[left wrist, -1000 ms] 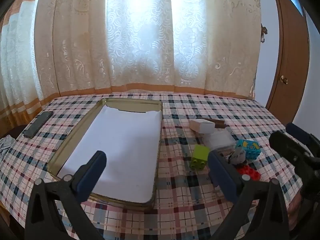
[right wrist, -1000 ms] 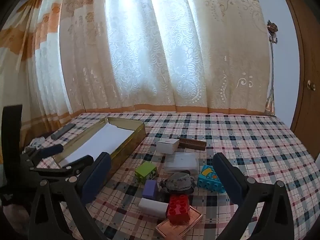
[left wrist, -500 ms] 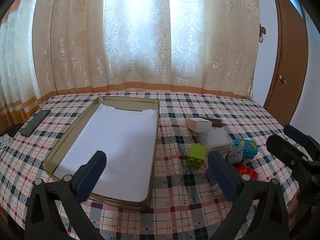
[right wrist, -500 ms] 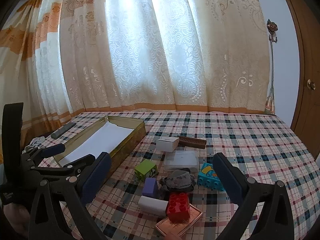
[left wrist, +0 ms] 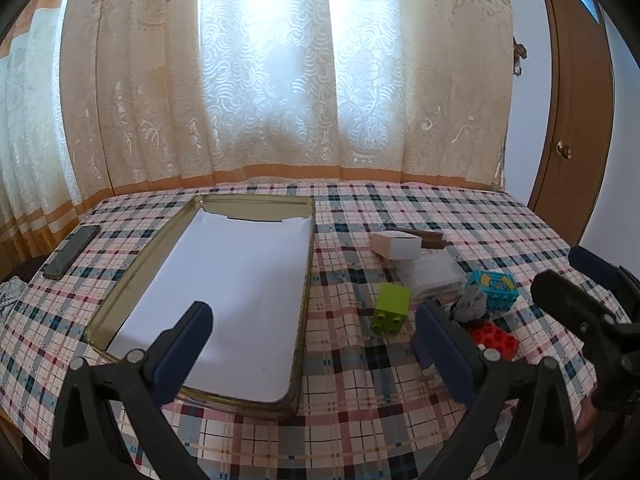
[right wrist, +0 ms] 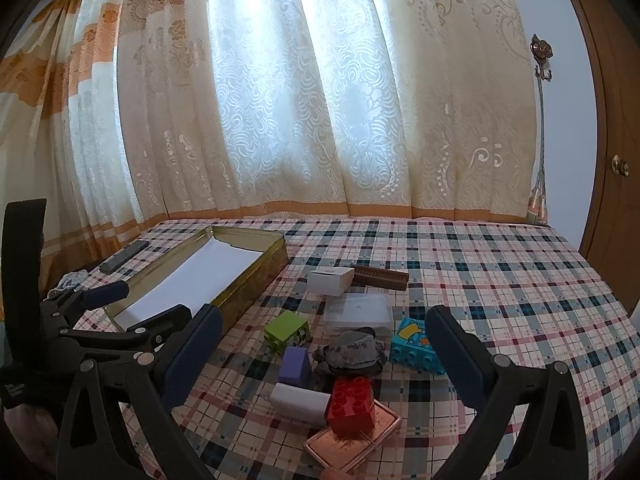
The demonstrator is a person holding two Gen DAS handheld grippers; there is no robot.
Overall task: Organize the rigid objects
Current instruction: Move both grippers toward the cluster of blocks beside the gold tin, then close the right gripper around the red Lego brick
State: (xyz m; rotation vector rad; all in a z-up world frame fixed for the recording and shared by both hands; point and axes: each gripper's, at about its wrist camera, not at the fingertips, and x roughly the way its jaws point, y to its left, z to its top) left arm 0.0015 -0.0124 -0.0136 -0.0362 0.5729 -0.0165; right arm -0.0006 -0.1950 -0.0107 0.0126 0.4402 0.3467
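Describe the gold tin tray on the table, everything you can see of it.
The tin tray is a long, shallow, rectangular box with rounded corners, open on top, with no lid in sight. Its walls look like thin gold-coloured metal, slightly shiny. A white sheet of paper lines its floor; nothing else lies inside. It sits flat on the checked tablecloth, on the left half of the table, with the green block and other small things apart to its right. Neither hand-held gripper touches it.

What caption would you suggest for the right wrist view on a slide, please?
Open right gripper hovers over toy blocks and small boxes on a plaid tablecloth, beside an empty paper-lined tin.
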